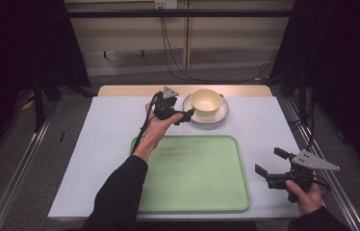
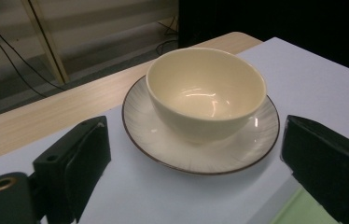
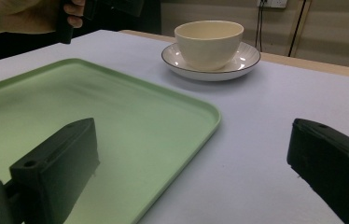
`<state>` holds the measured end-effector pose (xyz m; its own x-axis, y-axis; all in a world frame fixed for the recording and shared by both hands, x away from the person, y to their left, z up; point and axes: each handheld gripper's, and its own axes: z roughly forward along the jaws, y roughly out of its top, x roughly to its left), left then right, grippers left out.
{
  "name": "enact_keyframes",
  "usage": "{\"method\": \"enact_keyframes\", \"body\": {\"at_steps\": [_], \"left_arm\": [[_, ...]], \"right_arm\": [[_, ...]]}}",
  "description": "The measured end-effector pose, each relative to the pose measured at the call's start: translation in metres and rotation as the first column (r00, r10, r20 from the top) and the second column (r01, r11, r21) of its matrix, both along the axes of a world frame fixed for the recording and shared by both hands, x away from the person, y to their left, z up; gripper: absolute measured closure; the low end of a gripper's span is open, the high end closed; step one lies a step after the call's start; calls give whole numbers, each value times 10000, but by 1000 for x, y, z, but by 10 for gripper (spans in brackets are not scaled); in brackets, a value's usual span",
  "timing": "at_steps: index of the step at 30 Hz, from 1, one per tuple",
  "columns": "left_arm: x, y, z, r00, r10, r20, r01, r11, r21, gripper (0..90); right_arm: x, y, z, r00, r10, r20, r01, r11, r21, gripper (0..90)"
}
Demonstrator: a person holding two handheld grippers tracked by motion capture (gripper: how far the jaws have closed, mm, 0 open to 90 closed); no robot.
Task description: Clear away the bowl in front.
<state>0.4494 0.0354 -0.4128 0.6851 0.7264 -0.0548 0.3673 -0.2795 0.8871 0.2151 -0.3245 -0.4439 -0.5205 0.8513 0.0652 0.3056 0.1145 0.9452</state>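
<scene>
The left gripper [image 1: 186,115] has its fingers [image 2: 77,161] spread wide with nothing between them, just short of the saucer [image 2: 163,147] that carries the cream bowl [image 2: 205,93] at the far side of the table [image 1: 106,144]. The right gripper [image 1: 270,167] rests open by the empty green tray [image 1: 192,173]. Nothing looks grasped yet; gripping the saucer and carrying it, probably to the tray, remains.

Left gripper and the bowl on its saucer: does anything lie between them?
Nothing. In the left gripper view only bare pale table cover separates the open left gripper from the saucer holding the bowl.
</scene>
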Motion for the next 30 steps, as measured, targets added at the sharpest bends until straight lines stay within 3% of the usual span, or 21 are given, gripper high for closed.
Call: {"method": "enact_keyframes", "body": {"at_steps": [5,10,16,22,24,30], "left_arm": [[15,-10,-3,9999,-3,-150,8,9995,322,102],[30,-20,-9,9991,176,-376,-162,9992,361,117],[44,-30,-14,9973,561,-473,-515,9943,939,128],[55,-40,-19,9931,835,-828,-749,9919,1025,143],[58,-44,-19,9914,958,-892,-830,9870,1374,152],[66,-52,-24,9841,1242,-1269,-1056,9838,1446,176]], "right_arm": [[0,0,0,10000,49,45,-49,10000,-52,17],[-1,0,-1,10000,78,61,-78,9999,-110,17],[0,-1,-1,9998,102,152,-99,9998,-182,17],[-1,0,-1,9999,120,117,-119,9998,-137,17],[-1,-1,-1,9998,118,145,-115,9997,-194,17],[-1,0,-1,9998,154,117,-153,9998,-115,17]]}}
